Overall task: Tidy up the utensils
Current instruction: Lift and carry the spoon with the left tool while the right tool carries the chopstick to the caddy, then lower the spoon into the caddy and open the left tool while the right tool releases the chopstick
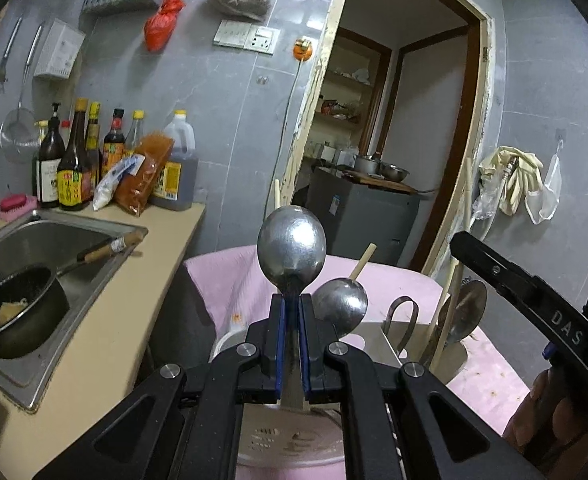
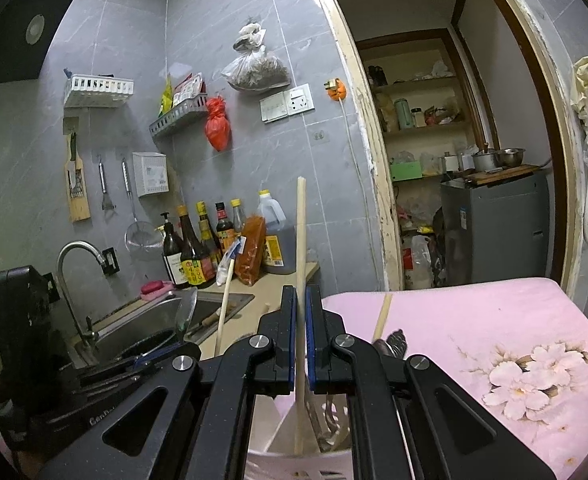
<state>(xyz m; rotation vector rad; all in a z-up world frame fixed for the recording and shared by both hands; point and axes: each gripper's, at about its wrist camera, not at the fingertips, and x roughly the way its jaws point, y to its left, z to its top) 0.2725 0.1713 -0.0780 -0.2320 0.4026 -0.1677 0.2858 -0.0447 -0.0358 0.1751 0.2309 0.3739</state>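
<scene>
The left tongs (image 1: 292,312) were closed narrow on the handle of a large steel spoon (image 1: 292,242), which stood upright with its round bowl above the blue-lined fingers (image 1: 281,328). Below the spoon was a white plastic utensil holder (image 1: 294,444), and the spoon's handle went down toward it. Just right of the held spoon, a second, smaller steel spoon (image 1: 339,306) stood in the holder with its bowl up, and behind it rose a pale wooden chopstick (image 1: 362,262). Further right of the held spoon, a bent metal loop handle (image 1: 403,320) and a flat steel ladle head (image 1: 467,308) leaned beside more wooden sticks.

The right tongs (image 2: 301,328) were closed narrow on a long pale wooden chopstick (image 2: 301,236), which stood nearly upright between the blue pads (image 2: 292,340); its lower end reached down into the white holder (image 2: 294,468). Right of this chopstick, another wooden stick (image 2: 381,318) and a dark metal utensil (image 2: 393,344) stood up from the holder.

The holder stood on a pink cloth with white flowers (image 2: 493,340). Left of the holder was the beige tabletop (image 1: 106,320) with a steel sink (image 1: 74,236), and in the sink lay a dark pot with a wooden handle (image 1: 18,312). Behind the sink stood sauce bottles (image 1: 74,168).
</scene>
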